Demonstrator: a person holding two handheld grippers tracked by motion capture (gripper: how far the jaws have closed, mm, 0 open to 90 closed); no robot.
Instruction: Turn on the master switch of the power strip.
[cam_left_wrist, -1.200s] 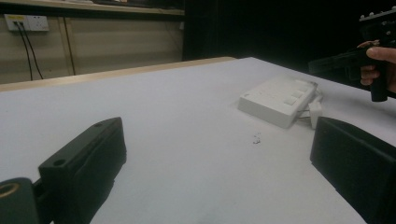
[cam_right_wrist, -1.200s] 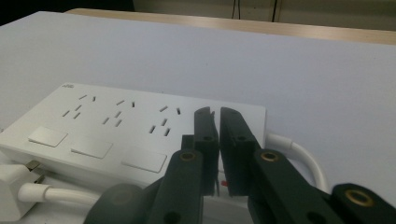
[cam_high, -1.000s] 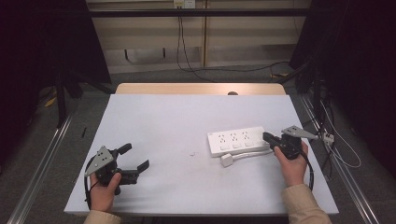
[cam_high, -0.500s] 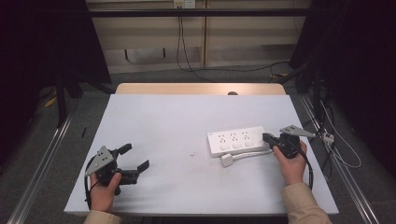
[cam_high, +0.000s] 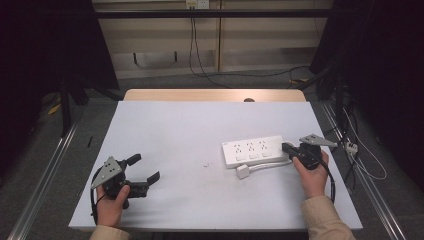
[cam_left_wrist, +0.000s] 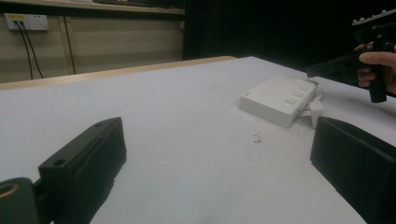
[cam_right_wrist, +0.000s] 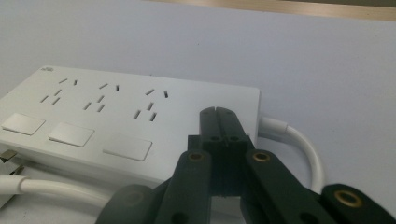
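- The table (cam_high: 165, 125), covered in white, takes up most of what I see from here; the person's two hands come in from the near edge, well apart.
- The power strip (cam_high: 254, 151) lies flat on the right half of the table, sockets and switches facing up. Its long axis runs roughly left to right across the table, slightly tilted so the right end sits a bit farther back. Its cable (cam_right_wrist: 299, 140) leaves the right end and loops back along the near side to a white plug (cam_high: 243, 172) lying just beside the strip's near edge.
- The right gripper (cam_high: 289, 148) is at the strip's right end, jaws pressed together with nothing between them; in the right gripper view the closed tips (cam_right_wrist: 218, 122) sit over the top of the strip near that end. Whether they touch it I cannot tell.
- The left gripper (cam_high: 144, 170) rests near the front left, jaws spread apart and empty, pointing towards the strip from far off.
- A tiny white scrap (cam_high: 206, 163) lies between the two.
- My guess: the right hand is set to nudge or press the strip. Next it needs a careful, steady push, minding the cable loop.
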